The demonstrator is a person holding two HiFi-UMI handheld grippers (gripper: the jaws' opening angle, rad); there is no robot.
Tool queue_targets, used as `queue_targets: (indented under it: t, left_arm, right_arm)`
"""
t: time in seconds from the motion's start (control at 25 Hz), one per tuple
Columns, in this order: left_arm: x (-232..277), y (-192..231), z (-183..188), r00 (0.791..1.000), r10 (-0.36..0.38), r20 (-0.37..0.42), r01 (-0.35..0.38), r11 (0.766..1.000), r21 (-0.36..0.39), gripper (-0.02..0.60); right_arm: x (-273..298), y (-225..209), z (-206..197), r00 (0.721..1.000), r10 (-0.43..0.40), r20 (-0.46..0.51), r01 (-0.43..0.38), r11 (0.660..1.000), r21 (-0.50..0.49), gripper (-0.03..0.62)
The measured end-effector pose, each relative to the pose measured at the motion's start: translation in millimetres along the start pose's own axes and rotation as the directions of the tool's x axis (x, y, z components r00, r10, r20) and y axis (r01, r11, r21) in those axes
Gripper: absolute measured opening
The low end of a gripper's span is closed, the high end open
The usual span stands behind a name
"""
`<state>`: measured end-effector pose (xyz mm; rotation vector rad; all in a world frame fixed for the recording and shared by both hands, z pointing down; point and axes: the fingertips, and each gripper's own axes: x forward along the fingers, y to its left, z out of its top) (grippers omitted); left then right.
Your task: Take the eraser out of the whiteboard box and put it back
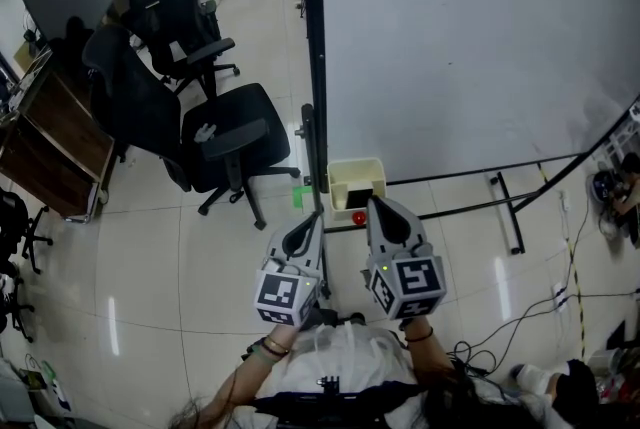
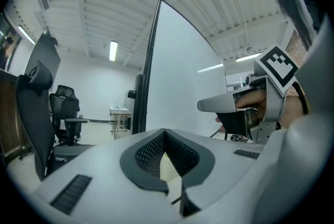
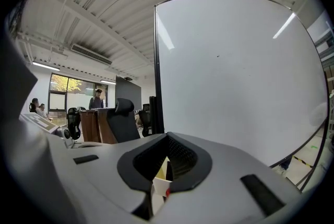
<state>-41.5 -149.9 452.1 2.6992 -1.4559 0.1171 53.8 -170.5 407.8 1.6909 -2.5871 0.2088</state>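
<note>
A cream whiteboard box (image 1: 340,179) hangs on the black frame at the lower left corner of the whiteboard (image 1: 470,37). A dark shape inside the box (image 1: 365,188) may be the eraser. My right gripper (image 1: 371,201) is shut, with its tip at the box's front rim; nothing shows between its pads. Through its jaws in the right gripper view I see the cream box (image 3: 162,169). My left gripper (image 1: 319,213) is shut too, just left of the box beside the frame post, and holds nothing. A small red thing (image 1: 358,217) sits below the box between the two grippers.
Black office chairs (image 1: 235,132) stand to the left, with a wooden cabinet (image 1: 55,142) beyond them. The whiteboard's stand legs (image 1: 505,212) and loose cables (image 1: 520,317) lie on the tiled floor at the right. A person stands far off by the windows (image 3: 98,98).
</note>
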Motion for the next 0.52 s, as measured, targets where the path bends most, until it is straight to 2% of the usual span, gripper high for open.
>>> queue_targets:
  t: [0.28, 0.52]
  left_arm:
    - [1.1, -1.3, -1.0, 1.0, -0.002, 0.0, 0.002, 1.0, -0.001, -0.015]
    - [-0.6, -0.5, -1.8, 1.0, 0.002, -0.002, -0.002, 1.0, -0.001, -0.015]
  right_arm:
    - [-1.7, 1.3, -0.1, 0.999, -0.019, -0.038, 0.019, 1.0, -0.004, 0.012]
    - [2.6, 2.4, -5.9, 1.0, 0.018, -0.009, -0.018, 1.0, -0.016, 0.012]
